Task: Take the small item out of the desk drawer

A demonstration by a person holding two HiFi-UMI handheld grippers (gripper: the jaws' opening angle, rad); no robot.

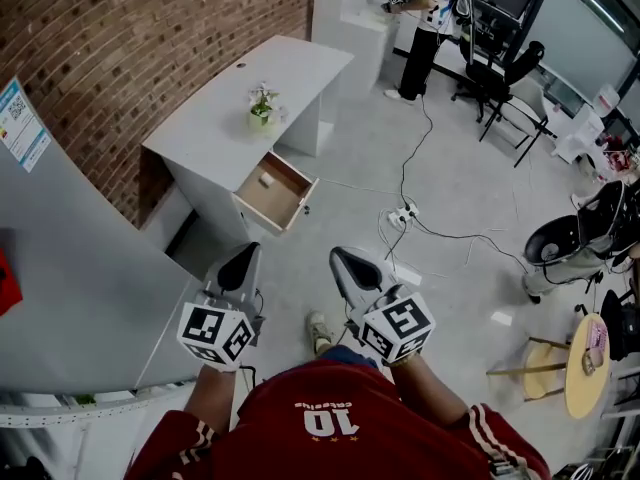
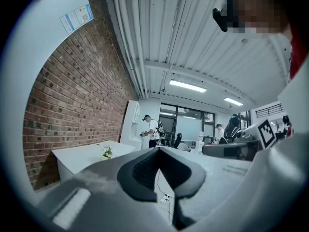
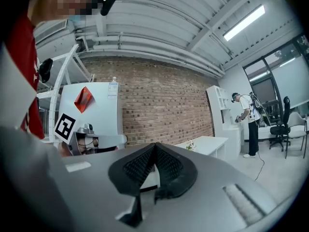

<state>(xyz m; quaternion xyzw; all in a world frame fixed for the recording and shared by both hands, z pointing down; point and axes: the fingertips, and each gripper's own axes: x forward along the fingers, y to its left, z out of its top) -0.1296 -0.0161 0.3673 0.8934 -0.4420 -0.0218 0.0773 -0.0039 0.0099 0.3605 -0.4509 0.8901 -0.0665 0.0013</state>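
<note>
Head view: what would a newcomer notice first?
The open drawer of the white desk by the brick wall, with a small white item lying inside. Nearer, the left hand-held gripper and the right hand-held gripper point toward it, both empty and short of it.

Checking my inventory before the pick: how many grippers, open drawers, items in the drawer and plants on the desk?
Grippers: 2, left gripper and right gripper
Open drawer: 1
Small item in it: 1
Plant on desk: 1
Total: 5
</note>
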